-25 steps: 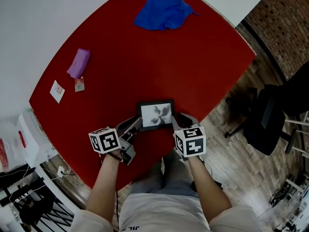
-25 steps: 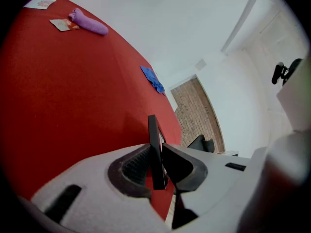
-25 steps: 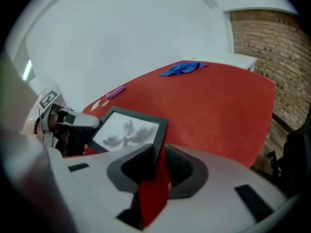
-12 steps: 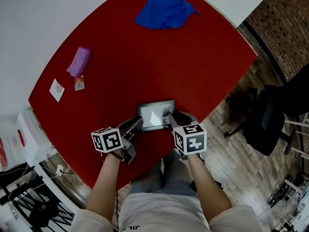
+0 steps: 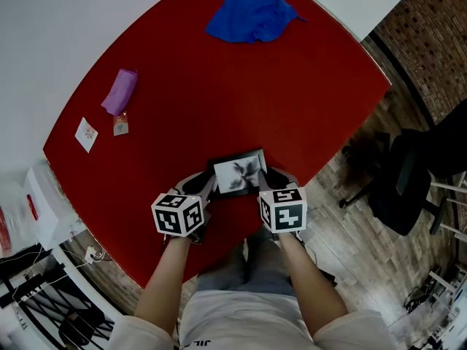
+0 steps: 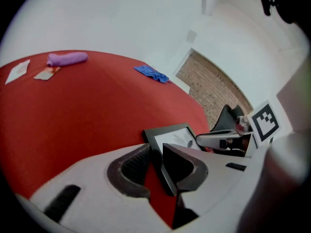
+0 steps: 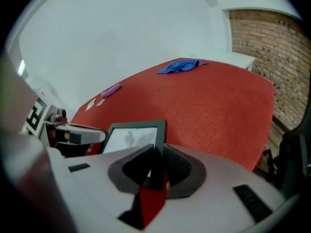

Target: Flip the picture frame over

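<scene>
Picture side up on red tabletop (image 5: 219, 86): black rectangular picture frame (image 5: 237, 175). Right tool (image 7: 156, 160) closing on right edge for the flip; left tool (image 6: 154, 154) opening, left edge loose between jaws.

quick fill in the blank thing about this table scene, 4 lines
1. The table under the frame has a ___ top.
2. The cloth at the table's far side is ___.
3. The brown wall is built of ___.
4. The chair on the floor is ___.
Missing words: red; blue; brick; black.
</scene>
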### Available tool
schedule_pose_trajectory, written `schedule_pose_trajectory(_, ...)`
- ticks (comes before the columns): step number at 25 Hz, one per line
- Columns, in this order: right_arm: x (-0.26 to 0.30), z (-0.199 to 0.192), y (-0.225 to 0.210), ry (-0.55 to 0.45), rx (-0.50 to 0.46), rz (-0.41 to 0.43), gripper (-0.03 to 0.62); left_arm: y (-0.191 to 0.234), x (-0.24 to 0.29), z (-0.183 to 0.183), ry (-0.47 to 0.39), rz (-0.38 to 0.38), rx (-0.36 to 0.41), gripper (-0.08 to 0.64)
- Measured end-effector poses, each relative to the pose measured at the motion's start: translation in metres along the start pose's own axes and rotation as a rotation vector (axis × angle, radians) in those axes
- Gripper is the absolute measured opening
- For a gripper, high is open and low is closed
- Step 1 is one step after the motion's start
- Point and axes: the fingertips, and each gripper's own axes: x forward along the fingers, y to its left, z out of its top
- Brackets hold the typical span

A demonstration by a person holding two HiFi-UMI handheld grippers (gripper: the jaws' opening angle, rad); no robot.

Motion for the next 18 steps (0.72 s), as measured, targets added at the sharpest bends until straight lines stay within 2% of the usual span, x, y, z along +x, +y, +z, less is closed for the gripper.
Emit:
schedule_pose_trajectory(2, 0.0, -0.001, 0.0, 0.003, -0.007, -0.011, 0.063, 0.0, 0.002, 0.003, 0.005, 0.054, 0.044, 0.087)
schedule_pose_trajectory(6, 0.002, -0.003, -0.001, 0.007, -0.006, -0.02, 0.063, 0.0, 0.004, 0.004, 0.009, 0.113, 0.078, 0.088)
schedule_pose_trajectory(9, 0.004, -0.002, -0.001, 0.003, -0.047, -0.035, 0.064, -0.001, 0.006, 0.004, 0.003, 0.137, 0.107, 0.089)
schedule_pose_trajectory(11, 0.003, 0.001, 0.0, -0.017, -0.071, -0.038, 0.068, 0.001, 0.005, 0.005, -0.011, 0.14, 0.099, 0.089)
schedule_pose_trajectory(13, -0.005, 0.007, 0.001, -0.058, -0.081, -0.033, 0.118, 0.003, 0.0, 0.01, -0.047, 0.152, 0.084, 0.088)
schedule_pose_trajectory(16, -0.034, 0.02, 0.006, -0.124, -0.143, -0.04, 0.121, -0.001, -0.023, 0.022, -0.126, 0.179, 0.083, 0.087)
schedule_pose_trajectory(18, -0.058, 0.031, 0.016, -0.17, -0.208, -0.033, 0.12, -0.014, -0.044, 0.032, -0.168, 0.184, 0.124, 0.076)
